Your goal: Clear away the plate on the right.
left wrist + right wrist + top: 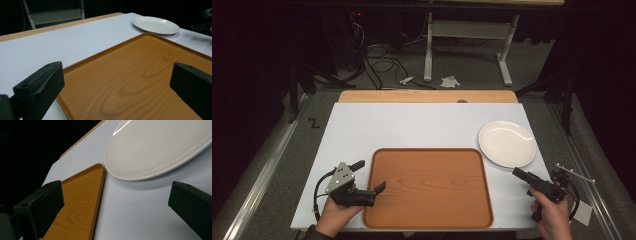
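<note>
Wood-grain tray (432,187) sits mid-surface (412,125), empty, with a glossy white plate (507,143) just off its far right corner. Left claw (371,176) and right claw (518,173) both gape wide, holding nothing. Dark room, cables on floor (377,62).

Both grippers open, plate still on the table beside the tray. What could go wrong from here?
1. The white plate lies flat and glossy; the right gripper may slip off its thin rim or push it toward the table's right edge.
2. The left gripper straddles the wooden tray's left rim, so closing or nudging there may shift the tray.
</note>
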`<action>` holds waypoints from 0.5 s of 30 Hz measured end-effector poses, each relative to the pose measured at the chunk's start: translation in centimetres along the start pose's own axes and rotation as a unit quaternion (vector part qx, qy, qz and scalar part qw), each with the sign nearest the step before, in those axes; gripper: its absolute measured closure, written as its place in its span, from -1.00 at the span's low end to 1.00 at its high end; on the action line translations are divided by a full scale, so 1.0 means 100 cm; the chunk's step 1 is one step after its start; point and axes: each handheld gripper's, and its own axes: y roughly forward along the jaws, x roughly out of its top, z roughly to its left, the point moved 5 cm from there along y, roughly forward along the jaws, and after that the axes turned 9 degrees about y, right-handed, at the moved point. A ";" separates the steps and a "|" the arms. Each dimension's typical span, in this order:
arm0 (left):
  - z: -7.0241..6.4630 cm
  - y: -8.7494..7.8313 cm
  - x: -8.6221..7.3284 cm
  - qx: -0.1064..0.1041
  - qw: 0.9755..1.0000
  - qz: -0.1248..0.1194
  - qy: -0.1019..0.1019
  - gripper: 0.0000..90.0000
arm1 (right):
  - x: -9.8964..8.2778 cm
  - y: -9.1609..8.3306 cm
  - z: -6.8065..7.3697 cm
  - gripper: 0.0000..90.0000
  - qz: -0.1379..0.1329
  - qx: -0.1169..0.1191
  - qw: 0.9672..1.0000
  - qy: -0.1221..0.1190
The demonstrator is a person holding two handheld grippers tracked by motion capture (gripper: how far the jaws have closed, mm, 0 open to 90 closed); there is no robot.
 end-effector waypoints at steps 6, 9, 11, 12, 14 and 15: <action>0.001 0.002 0.004 -0.006 1.000 -0.013 -0.002 -0.99 | 0.015 0.008 0.007 -0.97 0.000 -0.025 1.000 0.009; 0.003 0.005 0.006 -0.006 1.000 -0.018 -0.006 -0.99 | 0.020 0.014 0.011 -0.97 -0.004 -0.028 1.000 0.004; 0.003 0.007 0.006 -0.008 1.000 -0.018 -0.006 -0.99 | 0.024 0.023 0.015 -0.96 -0.007 -0.019 1.000 0.015; 0.003 0.007 0.006 -0.008 1.000 -0.018 -0.006 -0.99 | 0.024 0.023 0.015 -0.96 -0.007 -0.019 1.000 0.015; 0.002 0.008 0.006 -0.007 1.000 -0.016 -0.003 -0.99 | 0.024 0.025 0.017 -0.96 -0.014 -0.010 1.000 0.009; 0.001 0.008 0.006 -0.007 1.000 -0.015 0.000 -0.99 | 0.023 0.025 0.018 -0.96 -0.015 -0.011 1.000 0.007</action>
